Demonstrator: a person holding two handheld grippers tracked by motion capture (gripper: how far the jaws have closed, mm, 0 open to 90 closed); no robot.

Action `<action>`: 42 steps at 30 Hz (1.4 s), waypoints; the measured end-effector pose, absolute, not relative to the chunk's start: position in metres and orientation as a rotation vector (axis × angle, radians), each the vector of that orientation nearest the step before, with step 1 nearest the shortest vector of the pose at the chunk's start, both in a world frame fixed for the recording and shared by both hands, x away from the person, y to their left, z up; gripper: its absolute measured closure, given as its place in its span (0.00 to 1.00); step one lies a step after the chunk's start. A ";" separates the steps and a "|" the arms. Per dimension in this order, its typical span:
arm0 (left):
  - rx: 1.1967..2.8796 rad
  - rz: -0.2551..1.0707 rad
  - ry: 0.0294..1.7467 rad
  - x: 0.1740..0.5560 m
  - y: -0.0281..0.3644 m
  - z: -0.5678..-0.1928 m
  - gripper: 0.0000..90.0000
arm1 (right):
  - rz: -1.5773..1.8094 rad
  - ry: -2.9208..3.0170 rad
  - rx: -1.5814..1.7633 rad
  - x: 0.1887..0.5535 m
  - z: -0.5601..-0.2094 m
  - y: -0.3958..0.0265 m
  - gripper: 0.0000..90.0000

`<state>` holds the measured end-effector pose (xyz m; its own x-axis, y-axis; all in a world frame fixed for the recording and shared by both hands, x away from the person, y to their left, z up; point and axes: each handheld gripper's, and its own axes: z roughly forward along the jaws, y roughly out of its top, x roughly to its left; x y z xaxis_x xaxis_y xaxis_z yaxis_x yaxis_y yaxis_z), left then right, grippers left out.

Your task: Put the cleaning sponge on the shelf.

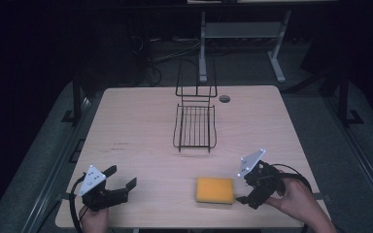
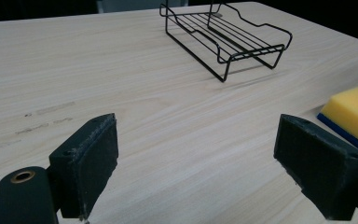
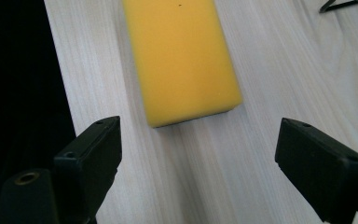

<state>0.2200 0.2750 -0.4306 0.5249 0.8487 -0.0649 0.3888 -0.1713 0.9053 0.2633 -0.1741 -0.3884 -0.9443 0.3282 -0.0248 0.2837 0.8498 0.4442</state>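
Two tongs yours, both jaws spread wide, gripping nothing. Yellow sponge (image 1: 215,190) flat on pale wood surface (image 1: 141,126), near your edge, blue underside showing in left gripper view. Right tongs (image 1: 247,188) just beside sponge, jaws pointed at its short end, not touching. Left tongs (image 1: 124,177) well apart from sponge. Black wire rack (image 1: 194,126) beyond sponge, toward far edge, empty

One sponge (image 1: 215,190), one wire rack (image 1: 194,125), one table (image 1: 136,126), two tools.
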 end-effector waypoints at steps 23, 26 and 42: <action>1.764 0.575 1.045 0.220 0.279 -0.431 0.14 | 0.612 2.996 0.387 0.275 -0.395 -0.143 0.16; 1.759 0.574 1.046 0.220 0.278 -0.431 0.14 | 0.594 3.009 0.371 0.276 -0.398 -0.138 0.16; 1.761 0.571 1.046 0.220 0.279 -0.431 0.14 | 0.517 3.041 0.300 0.282 -0.408 -0.114 0.16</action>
<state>0.2204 0.2787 -0.4310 0.5199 0.8507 -0.0781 0.3943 -0.1579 0.9053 0.2822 -0.1143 -0.4082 -0.9803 0.1973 -0.0096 0.1830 0.9255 0.3316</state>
